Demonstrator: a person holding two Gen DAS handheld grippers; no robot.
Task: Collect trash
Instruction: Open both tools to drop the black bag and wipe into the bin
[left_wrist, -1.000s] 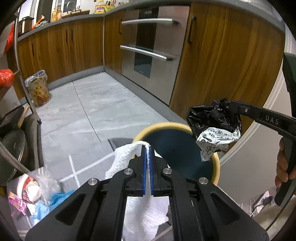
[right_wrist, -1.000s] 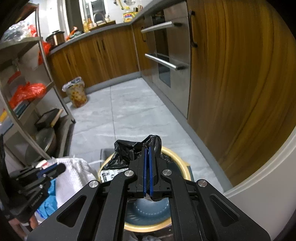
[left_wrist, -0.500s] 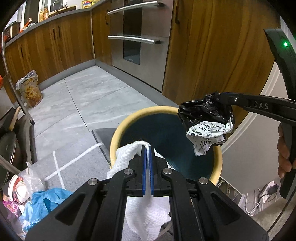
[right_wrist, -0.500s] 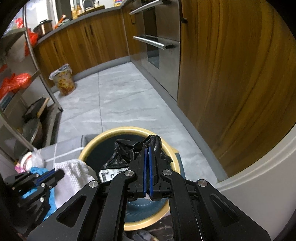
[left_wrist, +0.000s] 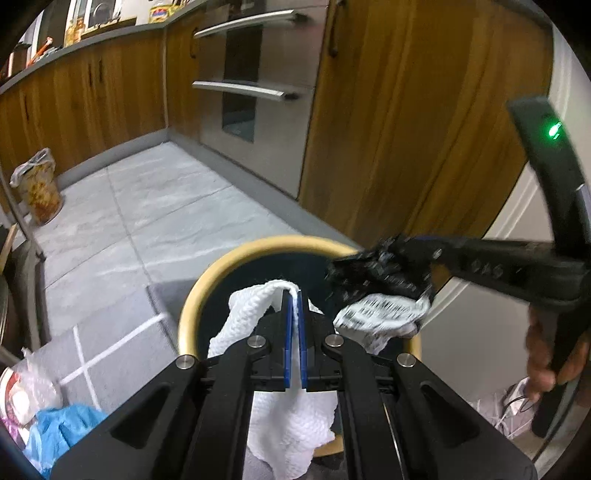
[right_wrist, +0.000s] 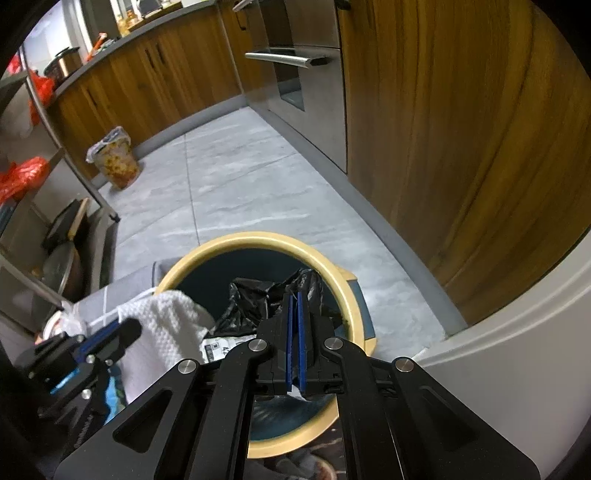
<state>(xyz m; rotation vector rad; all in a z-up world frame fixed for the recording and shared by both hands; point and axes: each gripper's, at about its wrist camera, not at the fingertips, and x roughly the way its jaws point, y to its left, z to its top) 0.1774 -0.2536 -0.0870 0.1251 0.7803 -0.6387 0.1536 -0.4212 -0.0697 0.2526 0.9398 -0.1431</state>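
Note:
A round bin with a yellow rim (left_wrist: 207, 280) (right_wrist: 343, 288) and a dark inside stands on the floor below both grippers. My left gripper (left_wrist: 294, 295) is shut on a white paper towel (left_wrist: 255, 310) (right_wrist: 166, 325), which hangs over the bin's near left edge. My right gripper (right_wrist: 294, 299) is shut on a crumpled black plastic bag (right_wrist: 255, 299) (left_wrist: 380, 273) with a white printed label (left_wrist: 384, 314) (right_wrist: 221, 345), held over the bin's mouth. In the left wrist view the right gripper (left_wrist: 406, 251) comes in from the right, with a hand (left_wrist: 546, 354) on its handle.
Wooden cabinets (left_wrist: 406, 110) and a steel oven (left_wrist: 255, 92) run along the right of the grey tiled floor (left_wrist: 166, 206). A lined small bin (right_wrist: 116, 162) stands far off by the cabinets. A metal rack (right_wrist: 55, 206) is left. Blue and clear plastic scraps (left_wrist: 55, 428) lie at lower left.
Both grippers have come down closer over the bin with their loads still held. The bin now looks larger in both views, and the black bag is over its mouth.

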